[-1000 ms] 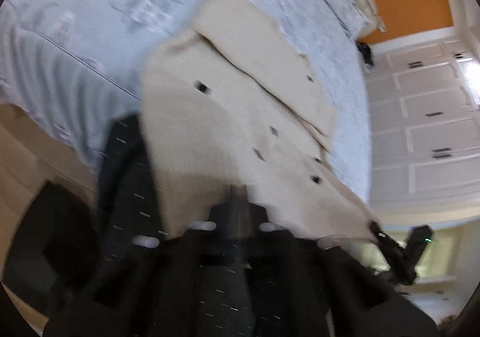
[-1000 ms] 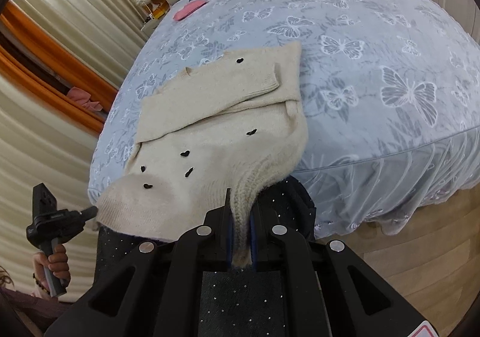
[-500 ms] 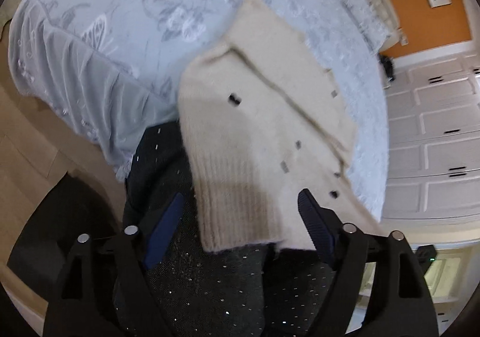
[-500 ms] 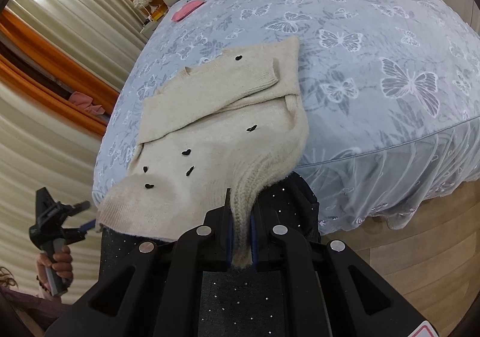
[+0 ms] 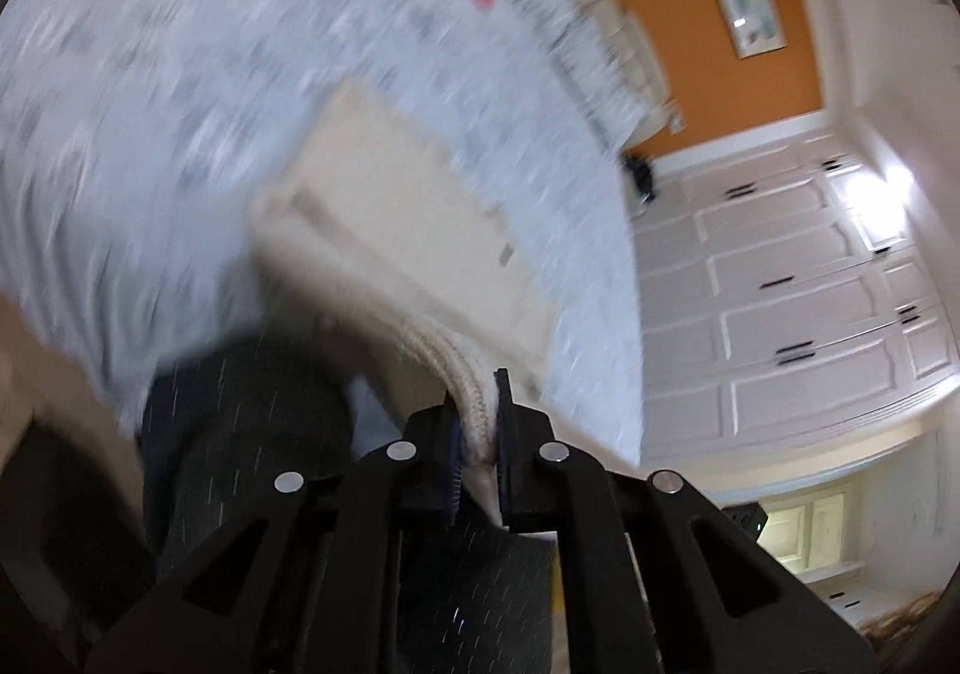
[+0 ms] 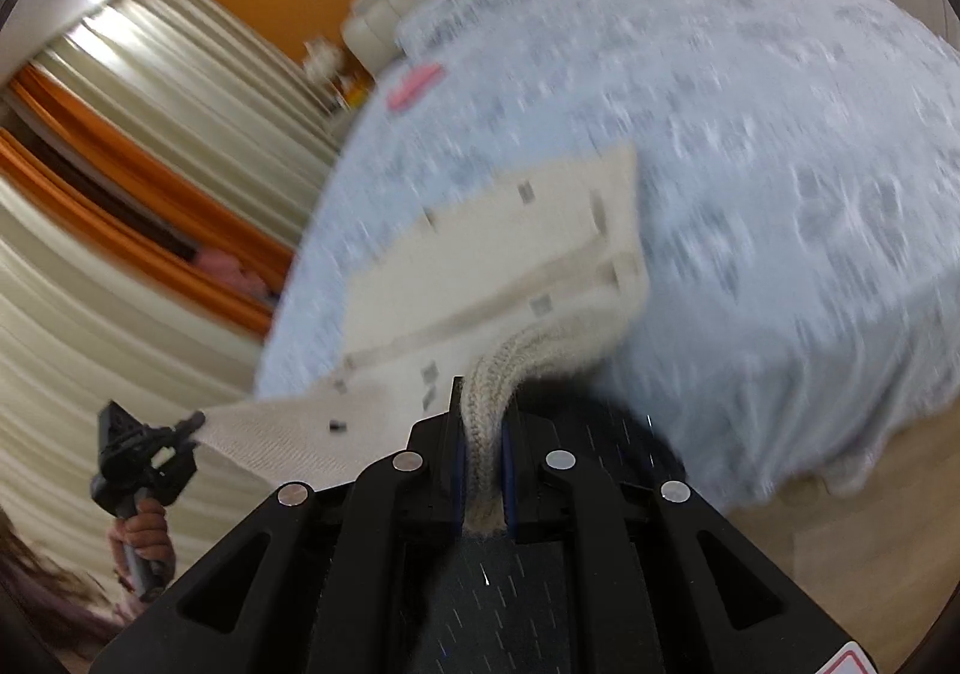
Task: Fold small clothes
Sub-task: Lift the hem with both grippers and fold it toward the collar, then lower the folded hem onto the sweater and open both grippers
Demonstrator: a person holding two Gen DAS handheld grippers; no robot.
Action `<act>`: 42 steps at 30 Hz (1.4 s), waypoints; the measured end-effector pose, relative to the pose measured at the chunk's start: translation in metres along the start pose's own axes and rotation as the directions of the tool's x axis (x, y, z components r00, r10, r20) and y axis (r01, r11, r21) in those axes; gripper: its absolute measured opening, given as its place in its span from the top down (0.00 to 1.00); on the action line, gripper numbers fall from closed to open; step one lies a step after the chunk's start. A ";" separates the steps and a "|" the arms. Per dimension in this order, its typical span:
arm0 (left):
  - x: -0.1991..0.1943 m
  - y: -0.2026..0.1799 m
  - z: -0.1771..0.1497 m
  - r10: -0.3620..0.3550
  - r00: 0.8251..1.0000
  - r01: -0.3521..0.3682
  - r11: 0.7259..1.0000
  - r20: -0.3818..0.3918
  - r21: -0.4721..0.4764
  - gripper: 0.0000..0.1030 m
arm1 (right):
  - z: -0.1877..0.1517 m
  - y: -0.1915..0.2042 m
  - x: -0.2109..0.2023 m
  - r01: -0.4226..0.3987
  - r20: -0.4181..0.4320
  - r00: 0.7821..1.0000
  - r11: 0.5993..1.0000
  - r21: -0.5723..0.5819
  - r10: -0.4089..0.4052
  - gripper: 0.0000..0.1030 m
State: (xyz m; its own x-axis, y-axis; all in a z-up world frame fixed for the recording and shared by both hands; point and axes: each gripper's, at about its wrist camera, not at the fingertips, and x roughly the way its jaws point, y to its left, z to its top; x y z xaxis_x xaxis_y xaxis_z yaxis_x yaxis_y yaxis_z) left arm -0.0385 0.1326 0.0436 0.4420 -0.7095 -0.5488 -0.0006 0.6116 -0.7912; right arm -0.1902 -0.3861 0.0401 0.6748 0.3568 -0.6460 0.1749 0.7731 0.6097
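Cream knit is what I am seeing in both claws: the small cardigan is lying partly on the bed, with its near hem lifted off the edge toward me. My right gripper is pinching a ribbed corner of that hem, the wool bunching up thick between the blue pads. My left gripper is clamping the opposite ribbed corner in the same way, its pads pressing tight on the fabric. In the right wrist view I am also seeing the left gripper from the side, with the left hand wrapping its handle and the hem stretching taut from its tip. Both views are smearing heavily, so I cannot make out the dark marks on the knit clearly. A sleeve is lying folded across the cardigan's upper part. Dark speckled fabric is showing below the hem in both views. A pink item is resting farther up the bedspread, well apart from the cardigan.
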 end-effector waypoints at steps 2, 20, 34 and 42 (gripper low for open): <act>0.008 -0.013 0.035 0.002 0.999 -0.003 0.999 0.051 0.032 0.93 | 0.034 -0.006 0.008 -0.059 0.054 0.997 0.998 0.027 0.058 0.92; 0.252 0.067 0.194 0.504 0.860 -0.508 0.860 0.088 0.045 0.39 | 0.177 -0.105 0.235 0.107 0.088 0.989 0.981 0.161 -0.122 0.46; 0.273 0.081 0.200 0.491 0.866 -0.500 0.856 0.097 0.133 0.90 | 0.179 -0.095 0.252 0.161 0.094 0.982 0.987 0.022 -0.162 0.94; 0.285 0.094 0.205 0.506 0.861 -0.509 0.856 0.051 0.089 0.85 | 0.169 -0.126 0.280 0.266 -0.043 0.964 0.963 0.040 -0.264 0.82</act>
State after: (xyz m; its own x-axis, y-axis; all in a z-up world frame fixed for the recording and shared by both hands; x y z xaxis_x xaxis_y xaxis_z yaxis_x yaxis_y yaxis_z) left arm 0.2712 0.0600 -0.1320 0.4259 -0.2834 -0.8593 -0.1454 0.9159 -0.3741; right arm 0.0977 -0.4726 -0.1402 0.5729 0.1623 -0.8034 0.3763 0.8187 0.4337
